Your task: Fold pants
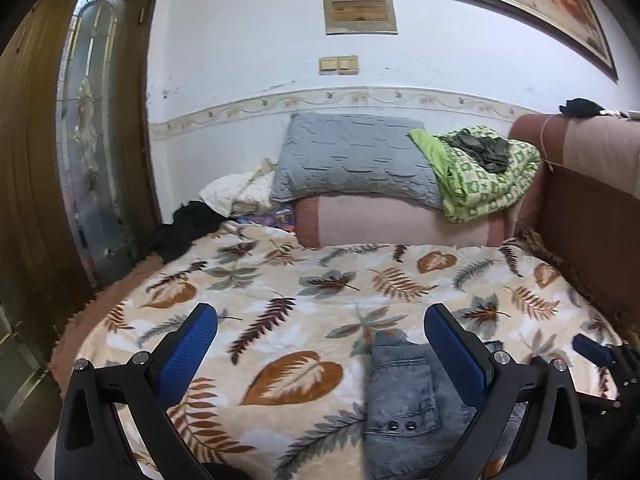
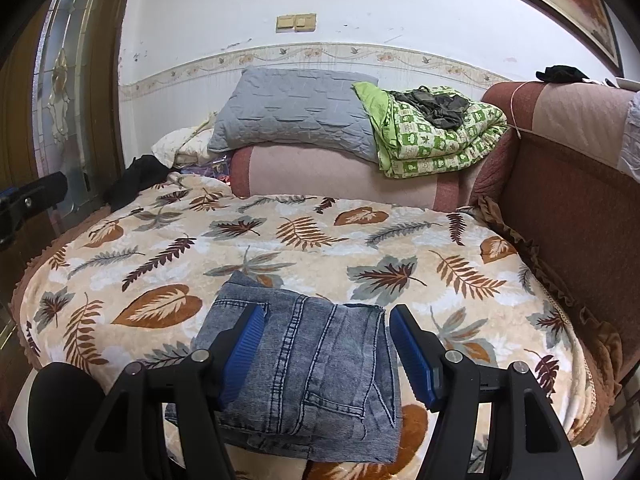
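Note:
The pants are grey-blue denim, folded into a compact stack near the front edge of the leaf-patterned blanket. They also show in the left wrist view, low and right of centre. My right gripper is open, its blue pads wide apart above the folded pants, holding nothing. My left gripper is open and empty over the blanket, to the left of the pants. The right gripper's tip shows at the right edge of the left wrist view.
A grey pillow and a folded green quilt lie on a pink bolster at the back. A brown sofa back runs along the right. A wooden door stands at the left. Dark clothes lie at the blanket's far left.

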Demonstrator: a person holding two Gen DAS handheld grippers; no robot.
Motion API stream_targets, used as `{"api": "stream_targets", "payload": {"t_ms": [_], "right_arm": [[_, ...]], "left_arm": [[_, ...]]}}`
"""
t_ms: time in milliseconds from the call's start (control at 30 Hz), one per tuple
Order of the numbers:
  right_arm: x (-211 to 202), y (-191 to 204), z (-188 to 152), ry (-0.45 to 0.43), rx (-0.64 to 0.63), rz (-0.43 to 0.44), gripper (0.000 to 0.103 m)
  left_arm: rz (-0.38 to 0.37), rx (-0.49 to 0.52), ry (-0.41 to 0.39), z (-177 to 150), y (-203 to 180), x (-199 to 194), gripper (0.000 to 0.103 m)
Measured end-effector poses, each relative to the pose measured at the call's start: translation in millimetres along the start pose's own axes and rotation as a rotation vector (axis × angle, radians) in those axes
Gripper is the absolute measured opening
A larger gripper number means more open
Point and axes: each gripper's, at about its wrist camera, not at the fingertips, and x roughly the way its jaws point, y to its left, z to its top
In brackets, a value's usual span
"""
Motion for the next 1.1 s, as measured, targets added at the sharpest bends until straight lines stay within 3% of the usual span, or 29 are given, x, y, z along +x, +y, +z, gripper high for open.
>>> {"api": "stream_targets", "payload": {"t_ms": [100, 333, 1100], "right_arm": [[0.1, -1.9, -0.6, 0.001, 0.005, -0.003, 0.069], [2.3, -4.2, -1.9, 0.012, 0.015, -0.012, 0.069], [5.9, -11.9, -5.6, 0.018, 0.036, -0.017, 0.069]], "left_arm": [[-0.002, 0.006, 0.018, -1.0, -3.2, 1.3, 0.103], [0.089, 0.066, 0.045, -5.6, -10.1, 10.3, 0.103], [0.109, 0.116, 0.064, -5.6, -25.6, 9.7, 0.103]]}}
